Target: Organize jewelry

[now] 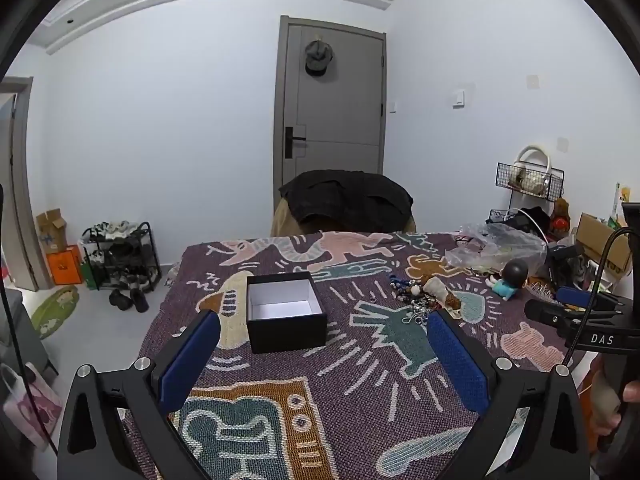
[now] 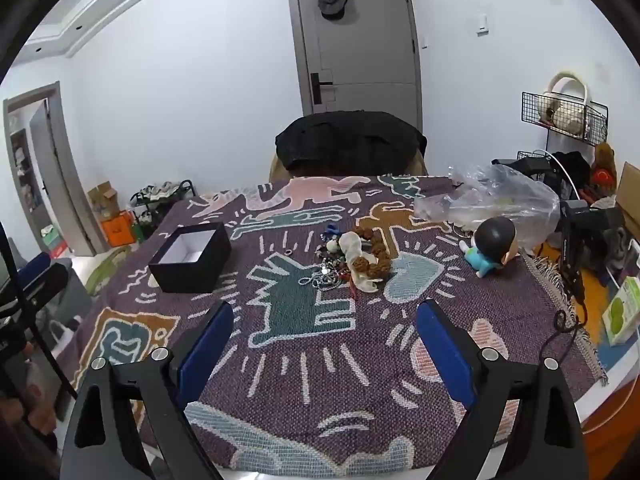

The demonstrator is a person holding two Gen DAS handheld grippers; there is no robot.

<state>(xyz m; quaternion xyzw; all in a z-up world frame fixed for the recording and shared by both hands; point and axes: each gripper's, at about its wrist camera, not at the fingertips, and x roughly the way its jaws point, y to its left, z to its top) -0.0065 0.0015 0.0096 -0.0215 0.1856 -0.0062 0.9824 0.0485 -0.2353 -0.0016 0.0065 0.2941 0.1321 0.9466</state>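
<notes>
A black box (image 1: 286,312) with a white inside stands open and empty on the patterned cloth; it also shows in the right wrist view (image 2: 191,257). A pile of jewelry (image 2: 352,260), with a brown bead bracelet (image 2: 374,254), a silver chain (image 2: 322,279) and a pale pouch, lies right of the box; it also shows in the left wrist view (image 1: 420,296). My left gripper (image 1: 324,322) is open and empty, just in front of the box. My right gripper (image 2: 325,312) is open and empty, in front of the pile, above the cloth.
A toy figure (image 2: 490,246) with a dark round head lies right of the pile. A clear plastic bag (image 2: 500,196) sits at the back right. A chair with a black jacket (image 2: 348,144) stands behind the table. Clutter and a wire rack (image 2: 568,116) fill the right side.
</notes>
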